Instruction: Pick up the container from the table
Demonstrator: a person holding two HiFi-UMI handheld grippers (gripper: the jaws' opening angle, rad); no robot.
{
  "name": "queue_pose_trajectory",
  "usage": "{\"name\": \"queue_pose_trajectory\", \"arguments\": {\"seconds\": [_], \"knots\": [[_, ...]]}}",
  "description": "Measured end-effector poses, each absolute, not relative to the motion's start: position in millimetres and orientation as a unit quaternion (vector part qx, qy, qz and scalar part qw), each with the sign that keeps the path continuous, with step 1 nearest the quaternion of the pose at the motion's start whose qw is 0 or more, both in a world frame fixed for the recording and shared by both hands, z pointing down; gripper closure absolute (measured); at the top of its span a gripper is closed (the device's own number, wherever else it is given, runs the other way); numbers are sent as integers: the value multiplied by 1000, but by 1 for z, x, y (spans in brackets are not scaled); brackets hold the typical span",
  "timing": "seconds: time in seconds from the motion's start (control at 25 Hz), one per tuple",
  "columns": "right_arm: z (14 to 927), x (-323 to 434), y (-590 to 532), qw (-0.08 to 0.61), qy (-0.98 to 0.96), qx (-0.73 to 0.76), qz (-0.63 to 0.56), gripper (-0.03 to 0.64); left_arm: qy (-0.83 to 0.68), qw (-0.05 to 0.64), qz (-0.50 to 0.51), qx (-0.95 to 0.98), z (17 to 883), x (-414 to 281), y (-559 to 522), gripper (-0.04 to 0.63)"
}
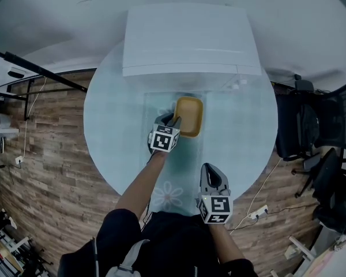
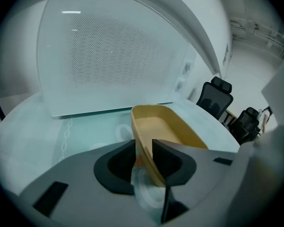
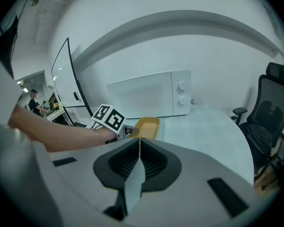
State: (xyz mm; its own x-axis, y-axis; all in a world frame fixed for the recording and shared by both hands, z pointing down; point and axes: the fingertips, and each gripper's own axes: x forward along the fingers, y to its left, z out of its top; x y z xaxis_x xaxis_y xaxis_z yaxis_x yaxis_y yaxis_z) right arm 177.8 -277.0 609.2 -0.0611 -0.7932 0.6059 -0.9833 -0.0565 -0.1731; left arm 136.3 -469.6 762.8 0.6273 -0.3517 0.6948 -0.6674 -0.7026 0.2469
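As the left gripper [image 2: 144, 150] clenches its dark jaws across the thin near wall of the container [image 2: 166, 126], one inside and one outside, apparently for a rim lift, the smooth, mustard-yellow oblong tub sits mid-table [image 1: 242, 126], a boxy white microwave [image 1: 190, 39] at its 12 o'clock. The right gripper [image 3: 138, 143], pressed closed and empty, waits at the table's 5 o'clock.

Nothing readable anywhere; the cube [image 1: 163, 138] on the left claw [image 1: 172, 120] carries only square markers

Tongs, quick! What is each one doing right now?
Left tongs: shut on the side wall of the yellow container.
Right tongs: shut, holding nothing.
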Motion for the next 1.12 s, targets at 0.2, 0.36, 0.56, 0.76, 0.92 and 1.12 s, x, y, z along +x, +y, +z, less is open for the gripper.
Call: {"name": "queue_pose_trajectory", "arguments": {"seconds": [0.2,0.36,0.56,0.76,0.92,1.12], "knots": [[610,177,-274,162,-665,666,295,591,-301,242,323,864,766,136,-468,515],[611,177,-271,163,-666,665,297,591,-310,234,320,865,767,135,-469,551],[611,173,-269,161,-670,661,297,592,-310,232,317,866,763,133,-467,568],[608,171,-267,159,-678,654,295,591,-311,227,313,868,756,129,-464,571],[606,164,-267,157,-690,644,292,591,-312,228,310,869,749,125,-460,572],[602,159,-266,156,-709,626,286,591,-315,220,314,868,739,115,-450,572]]}}
